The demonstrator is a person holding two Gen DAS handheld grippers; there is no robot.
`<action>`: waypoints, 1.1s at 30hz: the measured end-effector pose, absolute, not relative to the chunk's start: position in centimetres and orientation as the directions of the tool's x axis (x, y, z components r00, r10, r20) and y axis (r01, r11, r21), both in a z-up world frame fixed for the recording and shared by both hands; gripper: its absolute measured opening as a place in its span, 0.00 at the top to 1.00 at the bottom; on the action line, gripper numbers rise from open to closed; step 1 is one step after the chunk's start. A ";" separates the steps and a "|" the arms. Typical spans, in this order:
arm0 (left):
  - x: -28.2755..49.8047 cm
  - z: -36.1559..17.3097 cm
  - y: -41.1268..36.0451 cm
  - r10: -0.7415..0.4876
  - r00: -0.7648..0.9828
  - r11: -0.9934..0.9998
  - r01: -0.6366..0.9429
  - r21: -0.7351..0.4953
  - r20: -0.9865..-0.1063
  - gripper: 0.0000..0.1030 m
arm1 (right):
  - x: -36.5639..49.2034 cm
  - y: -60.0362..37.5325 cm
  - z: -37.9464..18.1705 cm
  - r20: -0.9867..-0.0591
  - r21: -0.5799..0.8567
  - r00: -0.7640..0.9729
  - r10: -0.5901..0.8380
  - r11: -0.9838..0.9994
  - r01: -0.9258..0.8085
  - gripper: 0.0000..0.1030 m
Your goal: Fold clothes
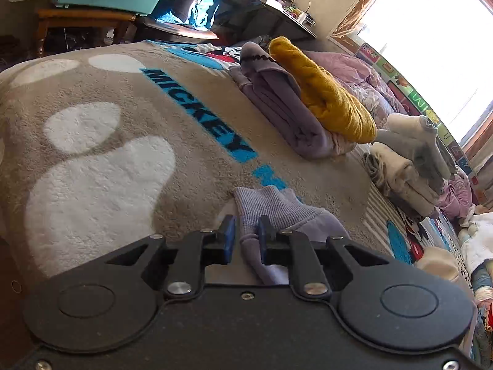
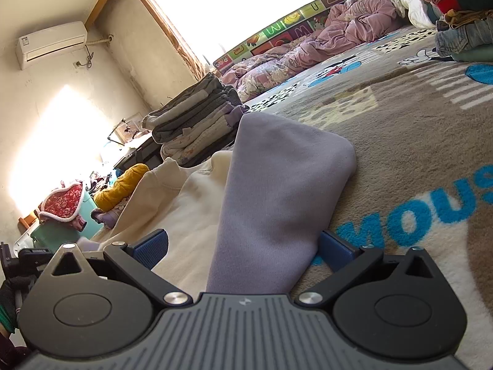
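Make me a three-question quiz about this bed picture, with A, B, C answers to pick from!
1. Where does the mustard-yellow knitted garment lie?
A. on the folded purple garment
B. inside the teal box
C. on the windowsill

2. What colour are the letters woven into the beige fleece blanket?
A. red
B. blue
C. green

3. How does the left gripper stand?
A. wide open over bare blanket
B. pinching a lilac ribbed cuff
C. holding a book

Answers:
1 A, it rests atop the folded purple garment.
2 B, the lettering is blue.
3 B, the lilac ribbed cuff sits pinched between its blue pads.
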State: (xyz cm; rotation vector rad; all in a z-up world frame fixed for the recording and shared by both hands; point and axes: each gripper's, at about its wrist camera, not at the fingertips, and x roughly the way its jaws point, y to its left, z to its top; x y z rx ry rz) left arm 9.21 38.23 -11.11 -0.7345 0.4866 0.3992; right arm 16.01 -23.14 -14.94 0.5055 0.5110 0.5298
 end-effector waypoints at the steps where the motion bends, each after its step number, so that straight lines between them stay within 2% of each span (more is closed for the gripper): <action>1: 8.9 -10.9 38.4 0.175 0.825 0.666 -0.501 -0.553 -0.537 0.88 | 16.0 -23.1 -14.9 -0.321 0.567 0.747 0.583 0.750 -0.341 0.00; 3: 8.8 -10.9 38.4 0.172 0.832 0.644 -0.500 -0.579 -0.527 0.75 | 16.0 -23.1 -14.9 -0.323 0.566 0.747 0.581 0.751 -0.340 0.00; 4: 8.9 -11.3 38.6 0.159 0.835 0.619 -0.500 -0.605 -0.527 0.59 | 16.0 -23.1 -14.9 -0.324 0.564 0.747 0.580 0.752 -0.340 0.00; 5: 9.0 -11.7 38.7 0.151 0.838 0.598 -0.500 -0.627 -0.524 0.58 | 15.9 -23.0 -14.9 -0.325 0.563 0.747 0.580 0.754 -0.339 0.00; 6: 9.0 -11.8 38.8 0.151 0.842 0.584 -0.499 -0.640 -0.518 0.59 | 15.9 -23.0 -14.9 -0.325 0.562 0.748 0.579 0.754 -0.339 0.00; 7: 9.1 -11.6 38.6 0.158 0.842 0.585 -0.501 -0.638 -0.516 0.72 | 15.9 -23.0 -14.8 -0.325 0.562 0.749 0.578 0.755 -0.339 0.00; 8: 9.1 -11.0 38.2 0.190 0.833 0.611 -0.514 -0.602 -0.519 0.98 | 15.8 -23.0 -14.8 -0.325 0.561 0.750 0.577 0.755 -0.338 0.00; 12: 8.4 -8.7 36.8 0.339 0.827 0.664 -0.548 -0.509 -0.448 0.98 | 15.8 -23.0 -14.9 -0.324 0.561 0.751 0.576 0.756 -0.338 0.00; 14: 9.1 -9.5 37.1 0.410 0.753 0.649 -0.638 -0.416 -0.515 0.98 | 15.8 -23.0 -14.9 -0.322 0.562 0.751 0.577 0.755 -0.338 0.00; 15: 9.3 -9.9 37.5 0.414 0.730 0.629 -0.662 -0.408 -0.544 0.98 | 15.8 -23.1 -14.9 -0.322 0.563 0.751 0.577 0.754 -0.338 0.00; 17: 9.4 -10.5 38.2 0.424 0.691 0.594 -0.700 -0.396 -0.586 0.90 | 15.8 -23.1 -14.9 -0.323 0.563 0.750 0.577 0.754 -0.338 0.00; 18: 9.1 -10.0 37.9 0.439 0.697 0.589 -0.700 -0.403 -0.567 0.83 | 15.8 -23.1 -14.9 -0.323 0.563 0.750 0.577 0.754 -0.338 0.00; 19: 8.7 -9.6 37.7 0.455 0.701 0.584 -0.700 -0.411 -0.549 0.68 | 15.8 -23.1 -14.9 -0.323 0.562 0.750 0.577 0.755 -0.338 0.00; 20: 8.4 -9.0 37.3 0.467 0.708 0.587 -0.696 -0.414 -0.529 0.62 | 15.8 -23.0 -14.9 -0.324 0.561 0.750 0.576 0.756 -0.338 0.00; 21: 8.5 -8.4 36.5 0.463 0.725 0.605 -0.679 -0.415 -0.511 0.62 | 15.8 -23.0 -14.9 -0.326 0.560 0.750 0.576 0.757 -0.337 0.00; 24: 10.5 -6.9 33.1 0.320 0.823 0.697 -0.540 -0.471 -0.470 0.62 | 15.9 -22.9 -14.8 -0.333 0.555 0.749 0.572 0.761 -0.335 0.00; 27: 13.8 -5.7 27.1 0.146 0.884 0.815 -0.363 -0.452 -0.445 0.62 | 15.9 -22.9 -14.8 -0.338 0.552 0.749 0.570 0.764 -0.333 0.00; 33: 18.3 -4.9 14.5 -0.170 0.884 0.897 -0.045 -0.439 -0.436 0.62 | 15.3 -23.9 -14.7 -0.316 0.599 0.752 0.578 0.736 -0.315 0.00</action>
